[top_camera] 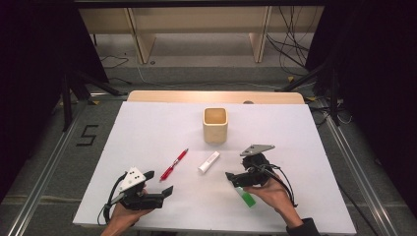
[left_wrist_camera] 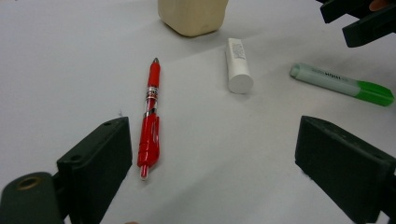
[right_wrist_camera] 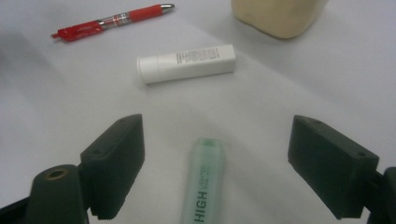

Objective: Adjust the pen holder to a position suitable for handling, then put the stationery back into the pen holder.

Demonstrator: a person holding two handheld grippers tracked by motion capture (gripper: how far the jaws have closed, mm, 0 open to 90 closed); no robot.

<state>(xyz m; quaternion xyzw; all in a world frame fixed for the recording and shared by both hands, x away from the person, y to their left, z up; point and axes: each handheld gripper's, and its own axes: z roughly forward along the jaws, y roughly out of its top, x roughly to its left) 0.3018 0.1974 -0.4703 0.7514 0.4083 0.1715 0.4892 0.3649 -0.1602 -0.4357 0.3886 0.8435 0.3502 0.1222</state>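
Right gripper (right_wrist_camera: 215,163) jaws wide, straddling the pale-green plastic highlighter (right_wrist_camera: 203,186) lying flat on the white table (top_camera: 147,128), not pinching it: lined up for a pick, probably. Left gripper (left_wrist_camera: 210,154) wide too, holding nothing, parked near the red click pen (left_wrist_camera: 150,116). Highlighter's lower end cut off in the right gripper view.

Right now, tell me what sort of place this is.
Probably a lab or recording workspace: a white board laid over a wooden table, loose cables on the floor behind, and a "5" taped on the floor.
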